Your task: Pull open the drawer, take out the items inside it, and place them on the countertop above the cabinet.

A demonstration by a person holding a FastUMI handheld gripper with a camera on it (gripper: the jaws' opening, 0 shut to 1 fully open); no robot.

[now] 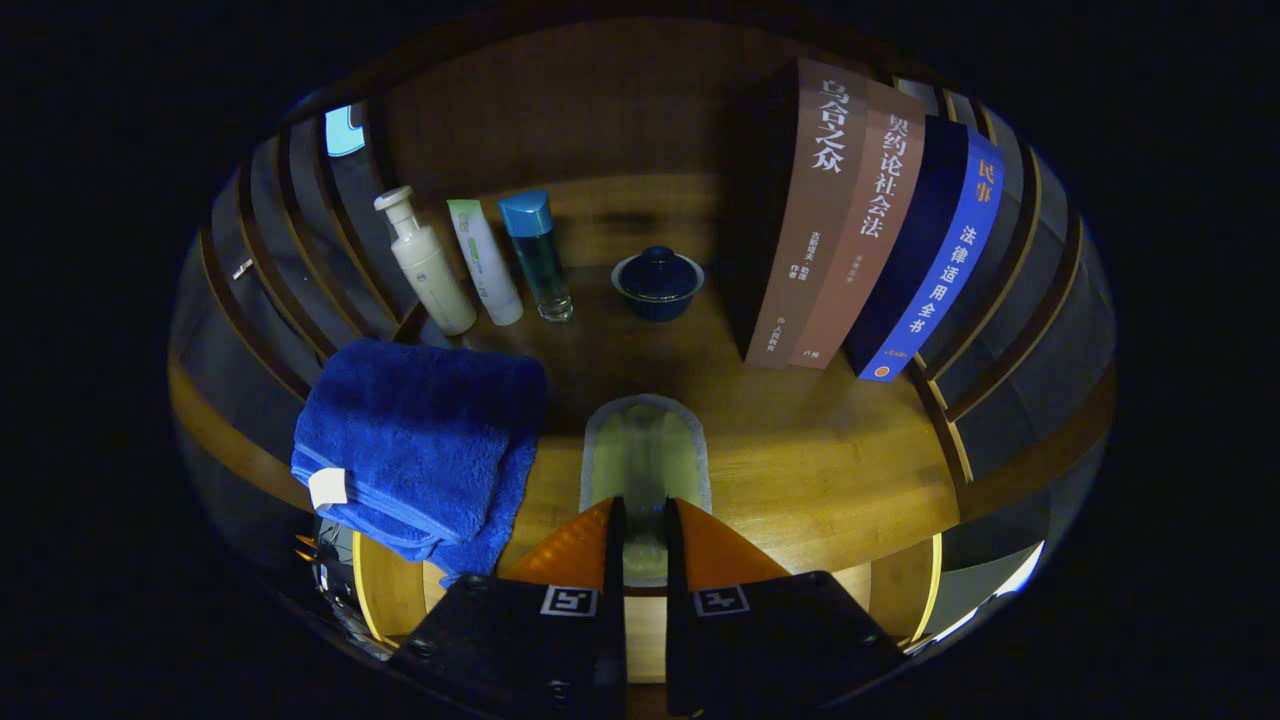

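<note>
The gripper (pixel 645 520) has its jaws closed on a pale flat item (pixel 645 455), which lies on the wooden surface (pixel 820 470) just ahead, seemingly being set down there. The folded blue towel (pixel 420 445) already rests beside the jaws.

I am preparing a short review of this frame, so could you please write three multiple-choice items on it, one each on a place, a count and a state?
1. Where does the blue towel lie?
A. On the countertop
B. Atop the books
C. Inside the lidded bowl

2. How many upright bottles and tubes stand behind the towel?
A. One
B. Three
C. Five

3. What are the gripper fingers doing?
A. Spread wide, holding nothing
B. Pinching a pale flat item
C. Clamping the towel

Answers: 1 A, it sits folded on the wood; 2 B, pump bottle, tube, blue-capped bottle; 3 B, both fingers press it.
</note>
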